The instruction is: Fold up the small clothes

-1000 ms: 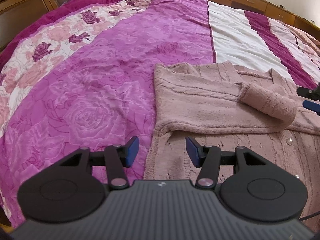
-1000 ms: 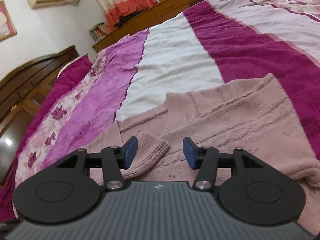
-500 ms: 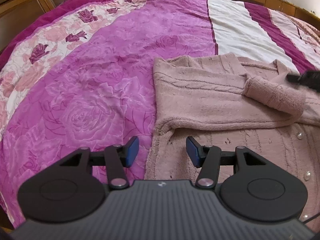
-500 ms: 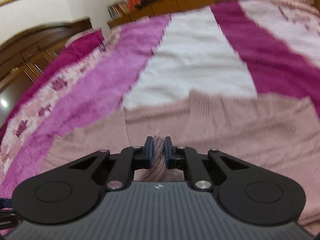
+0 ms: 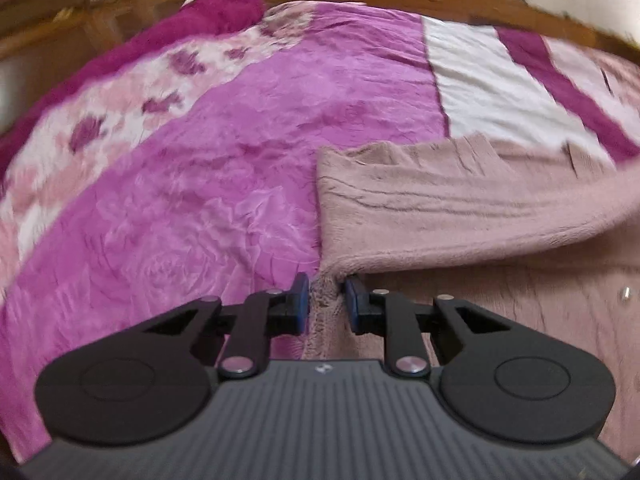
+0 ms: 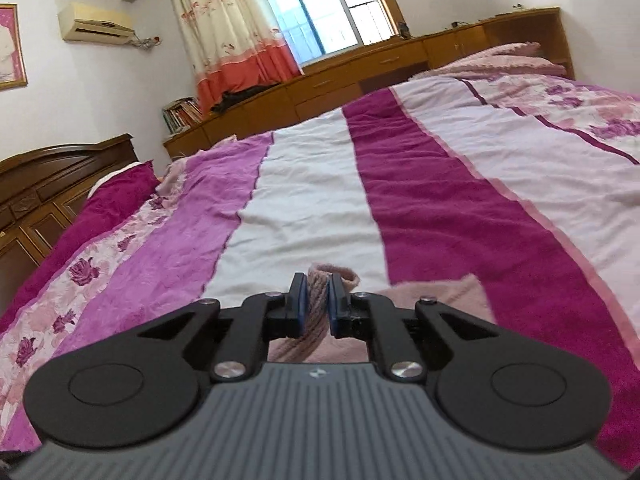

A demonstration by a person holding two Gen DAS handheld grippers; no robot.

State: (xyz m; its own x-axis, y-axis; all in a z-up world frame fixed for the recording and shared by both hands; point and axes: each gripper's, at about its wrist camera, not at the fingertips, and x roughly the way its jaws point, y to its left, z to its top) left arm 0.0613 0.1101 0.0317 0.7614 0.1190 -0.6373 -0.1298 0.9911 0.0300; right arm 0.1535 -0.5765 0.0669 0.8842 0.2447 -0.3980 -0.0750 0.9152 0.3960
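Left gripper (image 5: 327,300) pinches the side edge of a dusty-pink fuzzy knit cardigan (image 5: 460,216), which lies on the magenta floral bedspread (image 5: 180,208) (view blurred). Only the right wrist view shows the right gripper (image 6: 314,308), its blue pads (image 6: 301,308) clamped tight on the cardigan's ribbed sleeve cuff (image 6: 320,280), with an orange-hemmed curtain (image 6: 236,40) beyond.

Left wrist view: looking low and close along the left gripper (image 5: 327,300) across the bed (image 5: 180,200). Right wrist view: looking over the right gripper (image 6: 317,307) towards the window (image 6: 320,12). Both are sharing bed and cardigan (image 5: 440,208).
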